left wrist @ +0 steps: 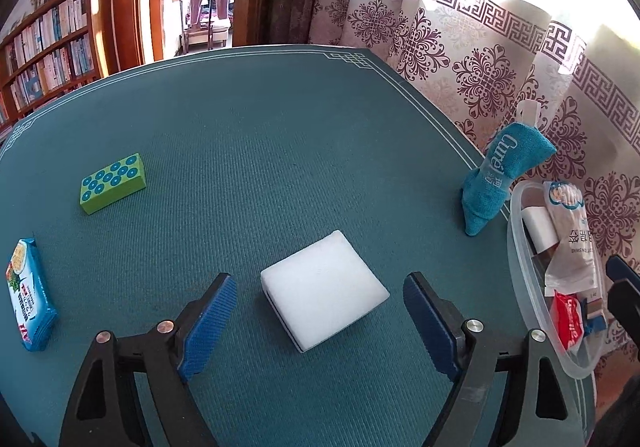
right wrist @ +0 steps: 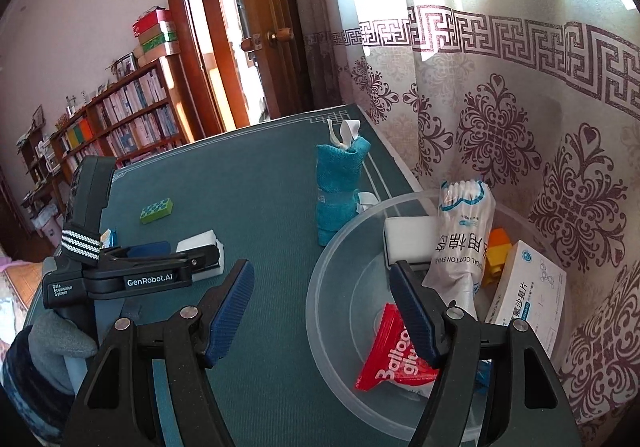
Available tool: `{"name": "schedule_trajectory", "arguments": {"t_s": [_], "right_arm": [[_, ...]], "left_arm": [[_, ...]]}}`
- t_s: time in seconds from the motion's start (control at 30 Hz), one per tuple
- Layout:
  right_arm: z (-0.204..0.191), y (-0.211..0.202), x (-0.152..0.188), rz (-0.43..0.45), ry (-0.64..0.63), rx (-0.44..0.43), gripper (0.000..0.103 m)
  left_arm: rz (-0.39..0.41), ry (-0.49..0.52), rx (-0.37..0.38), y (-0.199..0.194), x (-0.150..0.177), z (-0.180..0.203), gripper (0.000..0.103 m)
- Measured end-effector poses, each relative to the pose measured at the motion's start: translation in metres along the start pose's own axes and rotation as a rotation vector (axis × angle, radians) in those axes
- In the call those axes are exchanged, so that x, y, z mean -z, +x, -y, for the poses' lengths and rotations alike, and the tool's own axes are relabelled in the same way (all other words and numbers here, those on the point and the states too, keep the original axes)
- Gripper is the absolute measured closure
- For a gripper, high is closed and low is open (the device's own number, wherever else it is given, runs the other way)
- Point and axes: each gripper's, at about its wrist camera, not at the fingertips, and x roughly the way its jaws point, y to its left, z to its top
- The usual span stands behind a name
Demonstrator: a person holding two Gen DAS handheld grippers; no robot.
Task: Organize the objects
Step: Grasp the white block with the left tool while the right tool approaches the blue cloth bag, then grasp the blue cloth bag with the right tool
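A white sponge block [left wrist: 324, 289] lies flat on the teal table mat [left wrist: 260, 151], between the spread fingers of my open left gripper [left wrist: 320, 321]. It also shows in the right wrist view [right wrist: 200, 241], partly hidden behind the left gripper [right wrist: 168, 259]. My right gripper [right wrist: 324, 311] is open and empty over the near rim of a clear plastic bowl [right wrist: 340, 287]. The bowl holds a red packet [right wrist: 390, 361], a cotton swab bag [right wrist: 460, 235], a white sponge [right wrist: 408, 233], a white box [right wrist: 528, 291] and an orange block [right wrist: 496, 251].
A rolled teal towel [left wrist: 500, 179] stands next to the bowl [left wrist: 520, 259]. A green dotted block [left wrist: 112, 183] and a blue packet [left wrist: 28, 295] lie at the left of the mat. A patterned curtain [right wrist: 520, 127] hangs along the right table edge. A bookshelf [right wrist: 120, 119] stands behind.
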Motion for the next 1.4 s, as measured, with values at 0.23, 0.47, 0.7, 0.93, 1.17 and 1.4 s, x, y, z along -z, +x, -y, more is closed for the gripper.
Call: {"name": "schedule_trajectory", "arguments": {"t_s": [0.23,0.47,0.7,0.93,1.17,1.4], "right_arm": [[0.007,0.017,-0.017,-0.027,0.02,-0.002,0.031],[0.008,0.046,-0.038,-0.09,0.045,-0.029,0.031],[0.013,0.085,-0.066,-0.138,0.094,-0.007,0.031],[0.01,0.117,-0.08,-0.16,0.126,0.03,0.031],[0.011,0.142,-0.087,-0.182,0.151,0.076,0.031],[0.015,0.147,-0.085,-0.199,0.16,0.057,0.064]], "left_arm": [[-0.016,0.004,0.015,0.005,0.002,0.0,0.039],[0.05,0.039,0.004,-0.011,0.002,0.004,0.041],[0.085,0.051,0.022,-0.022,0.002,0.006,0.041],[0.074,0.03,0.031,-0.019,0.001,0.0,0.041],[0.072,0.023,0.042,-0.02,0.001,-0.003,0.041],[0.068,0.028,0.049,-0.02,0.002,-0.001,0.041]]}}
